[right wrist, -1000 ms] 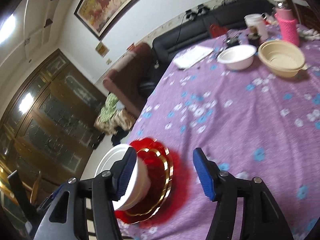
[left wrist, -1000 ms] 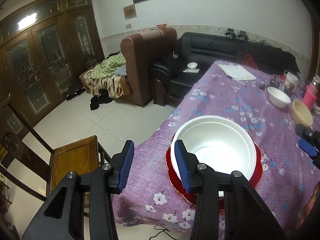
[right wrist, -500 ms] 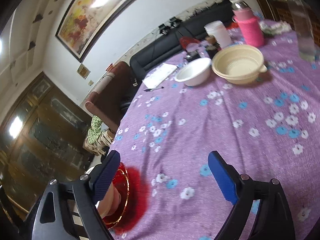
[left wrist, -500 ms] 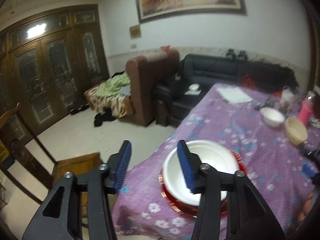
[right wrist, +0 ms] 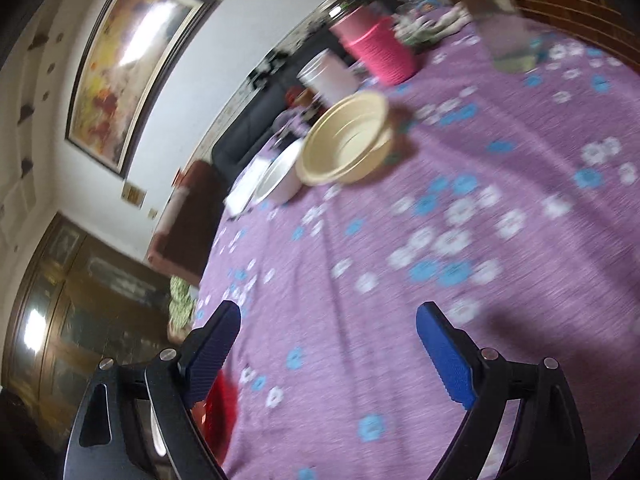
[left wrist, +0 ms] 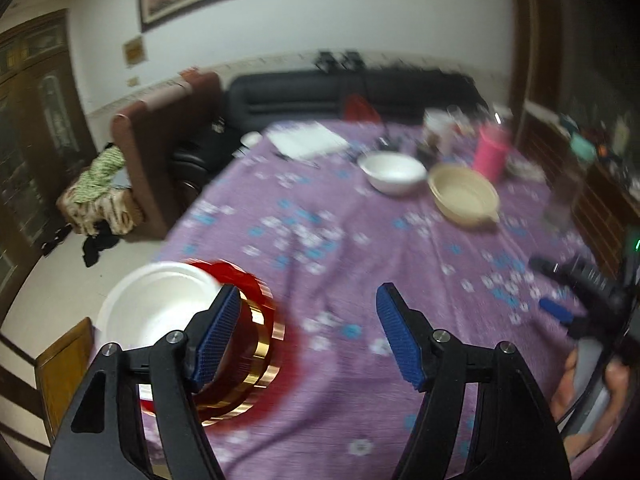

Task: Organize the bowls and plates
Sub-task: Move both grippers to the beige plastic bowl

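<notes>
The large white bowl [left wrist: 156, 312] sits on the red plate with a gold rim [left wrist: 256, 344], and this plate lies at the near left corner of the table with the purple flowered cloth [left wrist: 360, 264]; I take the plate as the landmark. Both are blurred, but the bowl is clearly upright and inside the plate. Far from the plate, toward the other end of the table, a small white bowl [left wrist: 392, 172] and a beige bowl [left wrist: 464, 196] stand just beside each other; in the right wrist view the beige bowl [right wrist: 348, 140] partly covers the small white bowl [right wrist: 280, 176]. Behind these two bowls, still farther from the plate, there are a pink container [left wrist: 490, 152], a white cup [right wrist: 328, 76] and a white paper pad [left wrist: 308, 140]. The left gripper [left wrist: 308, 336] is released: its jaws have just been opening, its left finger is in front of the plate's rim, and nothing is between the pads, only the cloth. The right gripper [right wrist: 328, 356] is also released and wide, its jaws have just been opening, and it is over bare cloth to the right of the plate; only a red edge of the plate [right wrist: 220, 408] shows behind its left finger. Beyond the plate on the left, a wooden chair [left wrist: 64, 368] stands at the table's edge, and a brown armchair [left wrist: 160, 148] and a black sofa [left wrist: 340, 96] are farther back near the wall
</notes>
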Tool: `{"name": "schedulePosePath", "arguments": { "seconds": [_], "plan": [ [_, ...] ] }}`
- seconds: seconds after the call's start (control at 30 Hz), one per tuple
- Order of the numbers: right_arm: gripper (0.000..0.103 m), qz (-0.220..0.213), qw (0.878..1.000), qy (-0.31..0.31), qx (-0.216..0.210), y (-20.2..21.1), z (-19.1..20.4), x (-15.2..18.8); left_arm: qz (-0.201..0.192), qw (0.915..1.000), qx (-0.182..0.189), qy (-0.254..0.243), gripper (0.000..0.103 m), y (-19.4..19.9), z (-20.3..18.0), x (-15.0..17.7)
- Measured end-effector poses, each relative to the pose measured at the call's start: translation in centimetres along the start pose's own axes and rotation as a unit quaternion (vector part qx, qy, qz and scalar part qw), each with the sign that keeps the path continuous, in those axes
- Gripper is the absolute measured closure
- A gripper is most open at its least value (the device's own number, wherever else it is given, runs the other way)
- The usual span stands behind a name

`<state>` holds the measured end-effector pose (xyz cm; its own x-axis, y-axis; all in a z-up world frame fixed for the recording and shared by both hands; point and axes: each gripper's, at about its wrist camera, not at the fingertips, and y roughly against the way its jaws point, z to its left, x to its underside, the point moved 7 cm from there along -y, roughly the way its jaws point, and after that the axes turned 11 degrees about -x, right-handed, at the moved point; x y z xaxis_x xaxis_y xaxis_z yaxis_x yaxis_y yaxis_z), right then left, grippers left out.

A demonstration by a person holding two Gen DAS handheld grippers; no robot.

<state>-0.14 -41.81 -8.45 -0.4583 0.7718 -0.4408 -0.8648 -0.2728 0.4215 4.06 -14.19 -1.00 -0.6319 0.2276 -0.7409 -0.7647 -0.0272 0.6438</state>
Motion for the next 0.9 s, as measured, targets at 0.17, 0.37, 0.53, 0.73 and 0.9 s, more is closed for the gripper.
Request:
{"name": "schedulePosePath", "arguments": {
  "seconds": [0.17,0.37,0.53,0.73,0.9],
  "plan": [
    [0.011,-0.009,1.0,-0.012,0.014,0.8,-2.9,-3.3,0.055,0.9978,0.018,-0.032,0.033,-3.1,-4.8,0.8],
    [0.011,-0.026,0.999,0.014,0.016,-0.3,-2.6,-9.4,0.07,0.997,0.017,-0.029,0.033,-5.8,-8.1,-2.9],
    [0.011,-0.054,0.998,0.01,-0.007,-2.4,-1.6,-14.7,0.063,0.9975,0.029,0.011,0.033,-7.8,-9.9,-7.6],
    [0.011,-0.077,0.996,-0.029,-0.023,-6.2,-2.6,-18.3,0.079,0.9923,0.059,0.074,0.033,-11.6,-12.1,-12.1],
    [0.011,-0.078,0.996,-0.04,-0.014,-8.7,-4.8,-19.0,0.113,0.9862,0.073,0.096,0.033,-16.4,-14.8,-13.1]
  ]
}}
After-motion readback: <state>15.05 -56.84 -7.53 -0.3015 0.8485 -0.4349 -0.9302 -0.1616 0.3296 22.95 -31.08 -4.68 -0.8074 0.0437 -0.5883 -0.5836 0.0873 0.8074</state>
